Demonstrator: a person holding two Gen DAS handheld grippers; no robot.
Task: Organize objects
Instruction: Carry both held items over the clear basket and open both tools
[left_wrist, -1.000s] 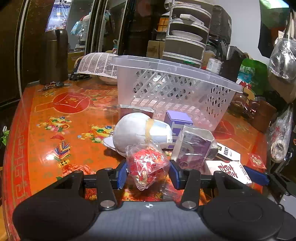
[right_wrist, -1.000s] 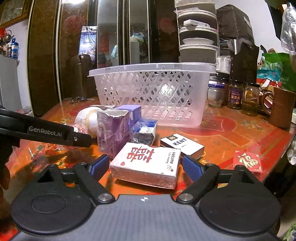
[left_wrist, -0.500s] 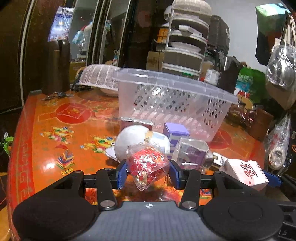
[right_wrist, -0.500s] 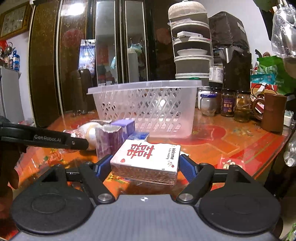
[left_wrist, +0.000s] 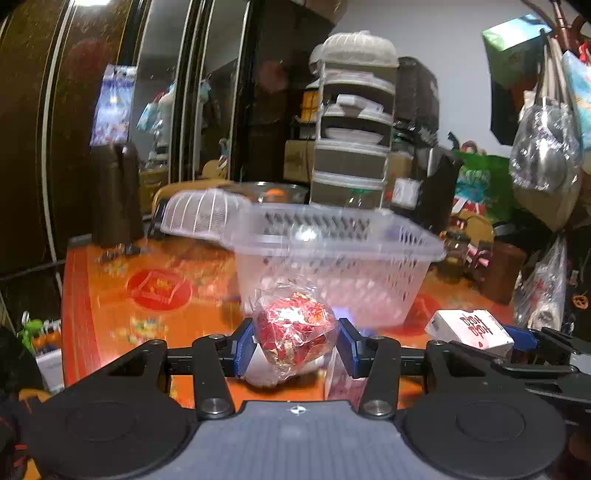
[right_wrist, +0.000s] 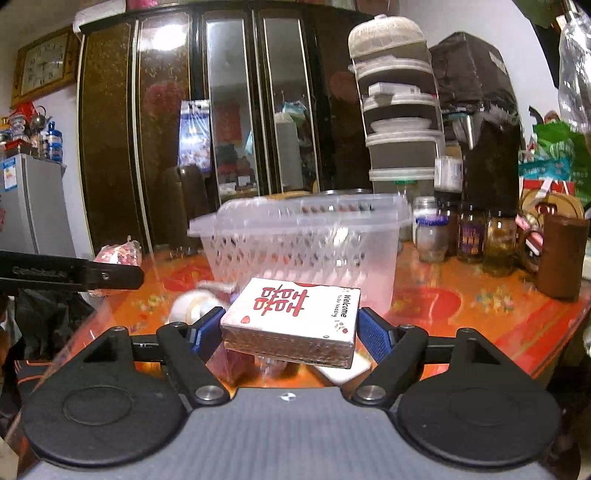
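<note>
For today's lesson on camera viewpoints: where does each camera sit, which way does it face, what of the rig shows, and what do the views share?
Left wrist: sits on the left tongs, faces forward to the clear basket; its blue-padded fingers grip a red candy bag.
Right wrist: sits on the right tongs, faces the same basket; its fingers grip a white wedding box.
Shared: basket, box, candy bag, orange table.
</note>
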